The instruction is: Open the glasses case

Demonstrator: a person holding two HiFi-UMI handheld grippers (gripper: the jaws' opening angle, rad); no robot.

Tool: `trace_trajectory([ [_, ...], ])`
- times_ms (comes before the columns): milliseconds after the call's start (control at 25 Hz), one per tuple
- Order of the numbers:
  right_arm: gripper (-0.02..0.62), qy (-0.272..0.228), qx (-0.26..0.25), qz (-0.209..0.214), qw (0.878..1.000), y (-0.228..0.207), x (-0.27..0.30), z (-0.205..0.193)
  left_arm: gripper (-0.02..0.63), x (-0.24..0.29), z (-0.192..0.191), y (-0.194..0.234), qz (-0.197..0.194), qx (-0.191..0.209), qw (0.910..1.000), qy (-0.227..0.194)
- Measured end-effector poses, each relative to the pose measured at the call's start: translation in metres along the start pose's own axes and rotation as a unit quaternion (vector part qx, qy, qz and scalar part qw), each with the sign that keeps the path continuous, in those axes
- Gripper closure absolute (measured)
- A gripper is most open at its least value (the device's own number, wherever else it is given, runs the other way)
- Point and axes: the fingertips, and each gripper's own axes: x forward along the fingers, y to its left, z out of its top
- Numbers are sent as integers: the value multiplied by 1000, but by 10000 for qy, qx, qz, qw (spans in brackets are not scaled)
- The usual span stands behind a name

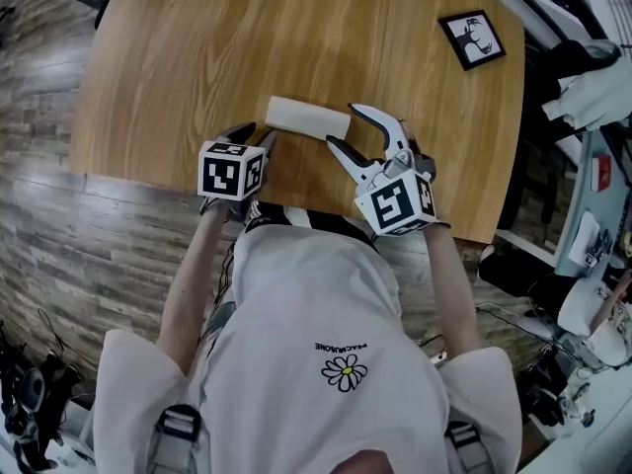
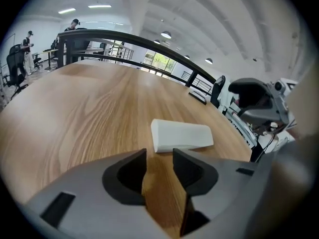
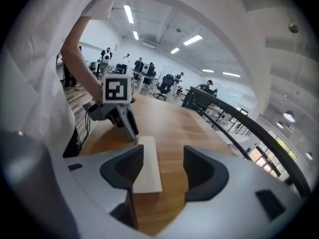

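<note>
Left gripper (image 1: 259, 134) and right gripper (image 1: 342, 124), jaws spread, flanked the shut glasses case (image 1: 308, 118); best pin its base, then pry the lid

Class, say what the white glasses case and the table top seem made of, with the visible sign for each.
Glasses case: likely hard plastic or a covered shell, matte white; smooth even faces, crisp edges, no glare.
Table: wood or wood-look laminate, satin; flowing grain lines, soft sheen. Which one cannot be told.
</note>
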Motion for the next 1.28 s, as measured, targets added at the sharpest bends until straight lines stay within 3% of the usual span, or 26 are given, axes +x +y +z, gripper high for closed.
trace_trajectory([
  [200,357,741,-380,564,9949,32,31,-51,446,6,1,3,62,32,10000,-11],
  [400,347,1135,-617,783,9885,44,43,-80,448,7,2,1,-27,38,10000,30],
  [1280,339,1362,-786,819,9842,53,61,-91,530,10,4,-2,-386,54,9991,161],
])
